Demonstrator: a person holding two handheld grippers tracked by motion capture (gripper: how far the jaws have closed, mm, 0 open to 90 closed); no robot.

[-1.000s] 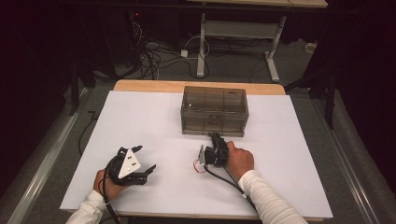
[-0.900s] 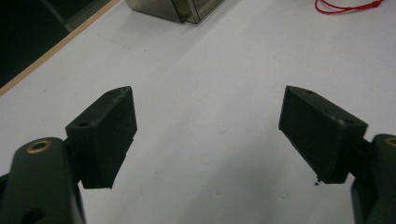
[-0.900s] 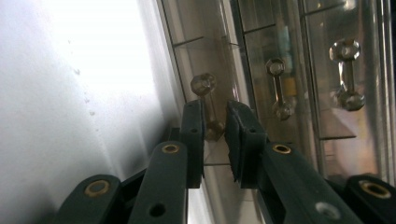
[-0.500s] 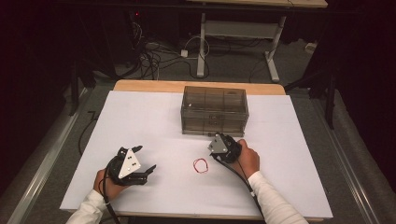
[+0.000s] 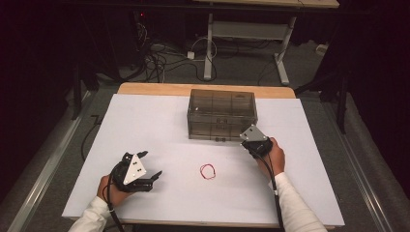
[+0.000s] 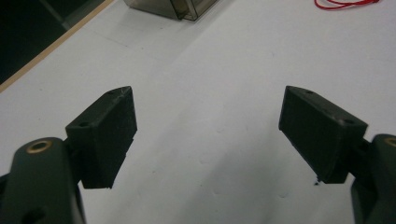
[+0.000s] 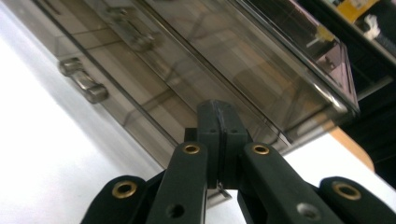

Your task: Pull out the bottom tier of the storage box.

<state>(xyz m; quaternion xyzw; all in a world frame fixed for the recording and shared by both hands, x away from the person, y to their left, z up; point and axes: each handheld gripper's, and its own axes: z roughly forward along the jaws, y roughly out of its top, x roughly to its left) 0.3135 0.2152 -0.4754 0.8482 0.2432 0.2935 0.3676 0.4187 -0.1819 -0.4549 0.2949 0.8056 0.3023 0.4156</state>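
A red rubber band lies loose on the white table top, between the two hands; its edge also shows as the red band in the left gripper view. My right gripper hovers at the front right corner of the smoky clear drawer box. In its own view the right gripper is shut with nothing between the jaws, pointing at the box close ahead. My left gripper rests at the near left; the left gripper stands open over bare table.
The box front has small clear drawer handles. A wooden table edge runs behind the box. Beyond the table are a dark floor with cables and a desk frame.
My right gripper left the red rubber band on the table and rose away to the upper right, up to the box's front corner. The left gripper stayed put.
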